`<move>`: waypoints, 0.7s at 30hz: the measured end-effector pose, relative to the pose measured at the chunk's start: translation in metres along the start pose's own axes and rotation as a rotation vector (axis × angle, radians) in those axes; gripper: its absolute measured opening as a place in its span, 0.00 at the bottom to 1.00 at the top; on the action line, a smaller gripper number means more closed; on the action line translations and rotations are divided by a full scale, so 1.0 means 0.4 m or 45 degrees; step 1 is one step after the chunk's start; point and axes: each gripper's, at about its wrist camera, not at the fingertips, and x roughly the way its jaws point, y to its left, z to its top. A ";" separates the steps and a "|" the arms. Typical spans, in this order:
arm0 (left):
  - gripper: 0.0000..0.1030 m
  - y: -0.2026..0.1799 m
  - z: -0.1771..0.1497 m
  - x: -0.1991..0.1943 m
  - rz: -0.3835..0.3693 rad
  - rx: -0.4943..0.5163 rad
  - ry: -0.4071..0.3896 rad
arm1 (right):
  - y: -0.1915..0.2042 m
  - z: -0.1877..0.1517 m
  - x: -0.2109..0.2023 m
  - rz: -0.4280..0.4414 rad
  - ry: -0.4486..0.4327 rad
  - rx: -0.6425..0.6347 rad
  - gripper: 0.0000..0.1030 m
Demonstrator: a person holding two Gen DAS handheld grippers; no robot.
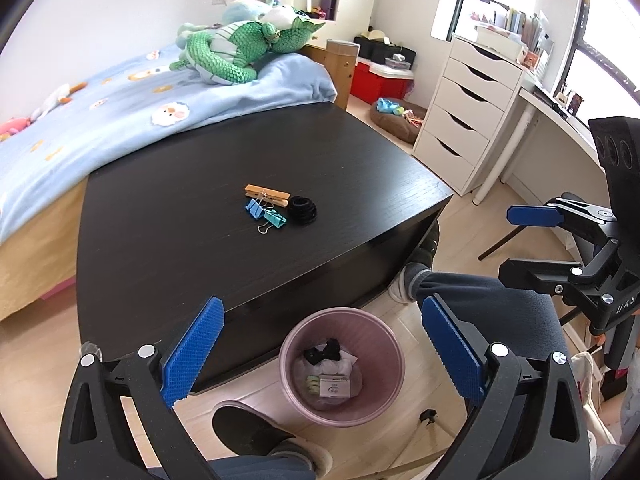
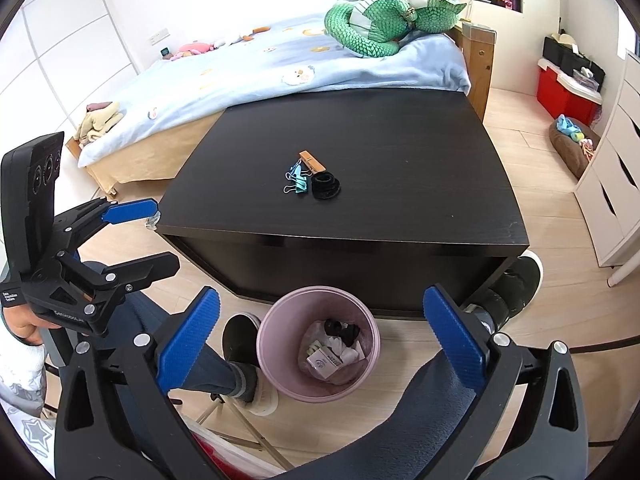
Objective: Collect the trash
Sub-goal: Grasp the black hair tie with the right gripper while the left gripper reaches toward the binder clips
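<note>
**Both tongs empty over the bin; small clutter left on the counter**

The left tongs stand wide apart with nothing between the pads, above the pink wastebasket on the floor. The right tongs are likewise spread and empty. The bin already holds crumpled paper, a small printed packet and something black.

On the dark wood-grain counter a tight cluster remains: a wooden clothespin, two binder clips in blue and teal, and a coil of black hair ties just beside them. All look light. The clothespin is stiff and best pinched across its long sides; the clips are small, hard and likely to skid on the smooth top; the ties are soft and should squash under the pads.

A bed with a green plush dragon sits behind, and white drawers stand by the window.
</note>
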 end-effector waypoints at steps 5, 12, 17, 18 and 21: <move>0.93 0.016 -0.002 -0.002 -0.002 -0.026 -0.003 | 0.003 0.002 0.008 0.009 0.007 -0.005 0.97; 0.93 0.041 0.011 -0.001 0.016 -0.062 -0.013 | 0.003 0.033 0.027 0.021 0.011 -0.025 0.97; 0.93 0.074 0.026 -0.002 0.031 -0.097 -0.026 | 0.006 0.076 0.053 0.013 0.024 -0.067 0.97; 0.93 0.082 0.030 -0.002 0.030 -0.108 -0.027 | 0.007 0.087 0.060 0.011 0.029 -0.077 0.97; 0.93 0.103 0.039 -0.005 0.028 -0.133 -0.039 | 0.011 0.121 0.088 0.019 0.048 -0.116 0.97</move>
